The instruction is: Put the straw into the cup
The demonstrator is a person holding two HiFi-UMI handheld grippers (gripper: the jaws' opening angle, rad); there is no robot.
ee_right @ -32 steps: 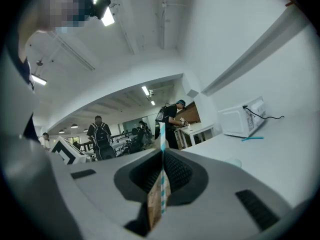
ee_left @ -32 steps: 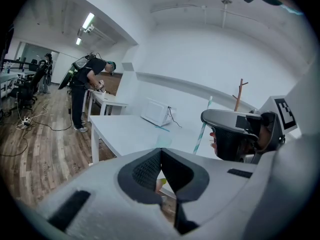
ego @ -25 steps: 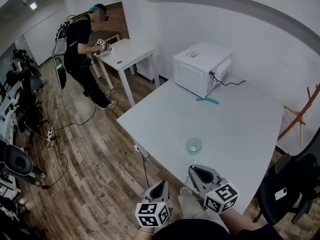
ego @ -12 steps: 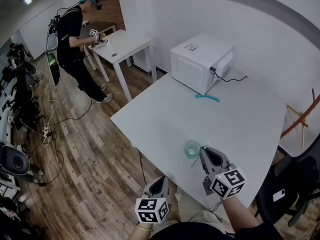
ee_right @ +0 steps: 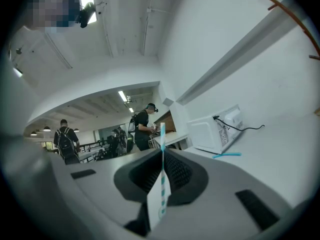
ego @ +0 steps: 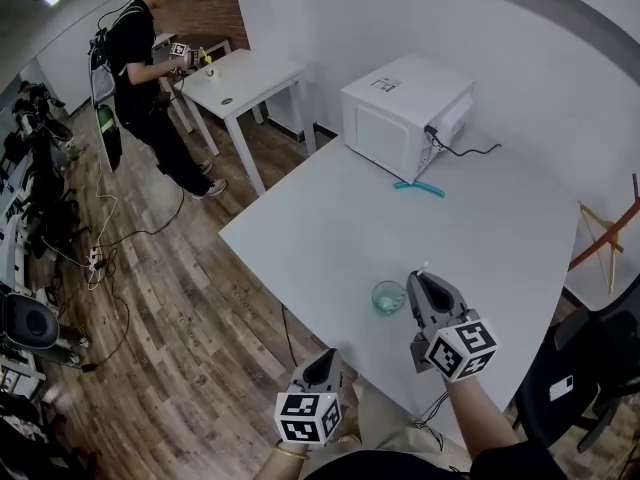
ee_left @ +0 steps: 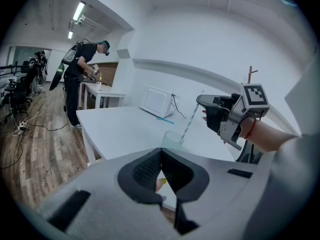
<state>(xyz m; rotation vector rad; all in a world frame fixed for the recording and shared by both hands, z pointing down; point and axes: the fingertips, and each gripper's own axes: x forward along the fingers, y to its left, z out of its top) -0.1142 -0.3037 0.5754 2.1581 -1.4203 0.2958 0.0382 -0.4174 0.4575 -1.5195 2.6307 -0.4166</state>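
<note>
Tabletop: carries cup near its front edge.
Right gripper: moved in from that edge, now just beside cup; jaws clenched on straw.
Left gripper: jaws closed, empty.
Straw: tilted, lower end at cup rim; insertion looks next.

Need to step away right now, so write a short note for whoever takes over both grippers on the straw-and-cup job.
Right gripper: shut on the striped straw, which slants down toward the cup.
Left gripper: shut, empty, off the near edge of the table.
Cup: upright near the table's front edge, nothing holding it.
Done: straw is gripped and its lower end is at the cup's rim; I cannot tell whether it is inside.
Left: lower the straw in, then open the right gripper.
</note>
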